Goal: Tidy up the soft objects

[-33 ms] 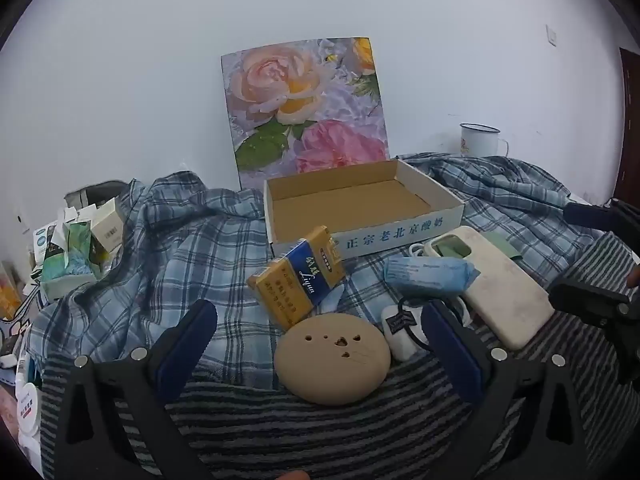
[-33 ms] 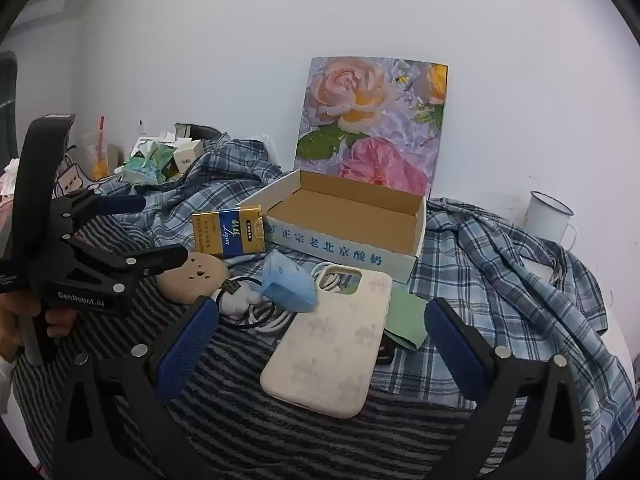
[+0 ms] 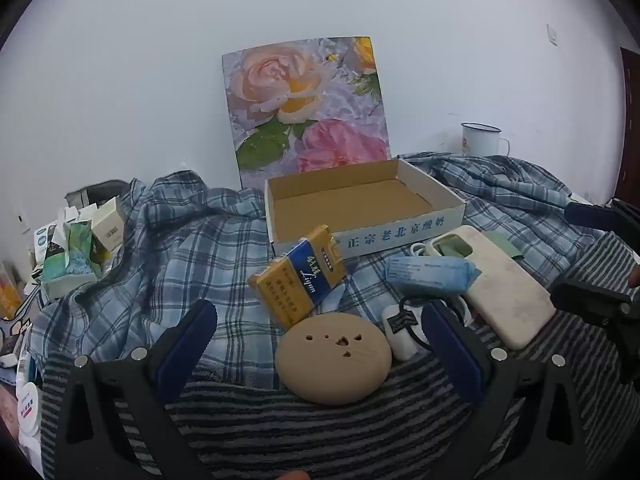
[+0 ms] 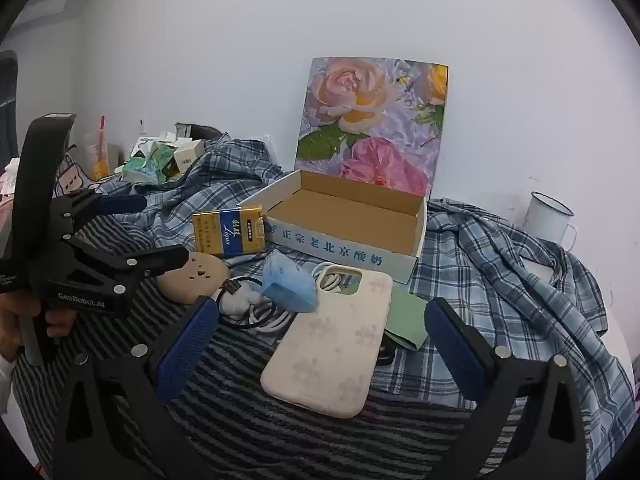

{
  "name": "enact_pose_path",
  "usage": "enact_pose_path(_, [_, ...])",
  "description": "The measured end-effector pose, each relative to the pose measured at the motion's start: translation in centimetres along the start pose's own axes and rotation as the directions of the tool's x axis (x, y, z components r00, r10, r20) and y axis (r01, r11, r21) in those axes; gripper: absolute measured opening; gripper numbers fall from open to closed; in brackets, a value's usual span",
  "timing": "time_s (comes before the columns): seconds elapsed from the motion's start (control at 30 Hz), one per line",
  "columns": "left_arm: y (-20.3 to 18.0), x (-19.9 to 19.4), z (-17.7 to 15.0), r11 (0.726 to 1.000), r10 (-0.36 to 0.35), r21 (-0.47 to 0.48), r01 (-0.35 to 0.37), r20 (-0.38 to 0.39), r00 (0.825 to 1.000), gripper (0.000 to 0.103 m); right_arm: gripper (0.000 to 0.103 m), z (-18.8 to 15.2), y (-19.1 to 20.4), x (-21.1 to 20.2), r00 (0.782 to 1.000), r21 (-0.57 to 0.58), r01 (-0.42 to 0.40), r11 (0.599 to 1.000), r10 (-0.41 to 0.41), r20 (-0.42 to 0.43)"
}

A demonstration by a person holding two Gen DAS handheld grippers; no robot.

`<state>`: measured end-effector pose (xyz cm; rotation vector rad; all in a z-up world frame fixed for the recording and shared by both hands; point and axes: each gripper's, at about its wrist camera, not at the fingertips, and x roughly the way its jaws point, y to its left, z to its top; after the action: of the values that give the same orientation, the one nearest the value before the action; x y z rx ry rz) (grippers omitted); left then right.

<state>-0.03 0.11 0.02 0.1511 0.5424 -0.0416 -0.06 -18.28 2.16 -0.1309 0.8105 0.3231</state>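
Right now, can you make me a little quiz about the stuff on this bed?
1. True or false: the shallow cardboard box has things inside it.
2. What lies nearest the left gripper: A the round tan plush cushion, B the white enamel mug, C the flowered picture board?
3. Fill in: the cream phone case lies on a ___ blanket.

Key: 1 false, it is empty. 2 A. 3 striped.

The open box (image 3: 360,208) sits at twelve o'clock, a picture (image 3: 306,108) behind it. The cigarette pack (image 3: 298,276) leans before it; the phone case (image 3: 496,284) lies at two o'clock, the round cushion (image 3: 332,358) nearest.
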Motion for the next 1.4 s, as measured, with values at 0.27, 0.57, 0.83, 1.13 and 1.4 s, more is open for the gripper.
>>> enact_pose_path(0.27, [0.6, -0.4, 0.4, 0.998, -0.049, -0.044, 0.048, -0.017, 0.999, 0.103, 0.103, -0.1, 0.1, -0.1, 1.000, 0.037, -0.016, 0.999, 0.016, 0.009])
enact_pose_path(0.57, [0.6, 0.0, 0.4, 0.997, -0.070, -0.031, 0.069, -0.017, 0.997, 0.103, 0.103, -0.1, 0.0, 0.2, 1.000, 0.019, -0.011, 1.000, 0.011, 0.000])
enact_pose_path(0.83, [0.1, -0.1, 0.2, 0.999, -0.051, -0.015, 0.051, -0.007, 0.999, 0.103, 0.103, -0.3, -0.1, 0.3, 1.000, 0.026, -0.017, 1.000, 0.017, -0.006])
enact_pose_path(1.13, [0.2, -0.2, 0.0, 0.998, -0.053, -0.018, 0.052, -0.003, 0.999, 0.103, 0.103, -0.2, -0.2, 0.3, 1.000, 0.033, -0.028, 0.999, 0.028, -0.005])
enact_pose_path(1.4, [0.3, -0.1, 0.0, 0.998, -0.062, -0.026, 0.062, -0.010, 0.998, 0.103, 0.103, -0.2, -0.3, 0.4, 1.000, 0.037, -0.031, 0.999, 0.031, -0.005])
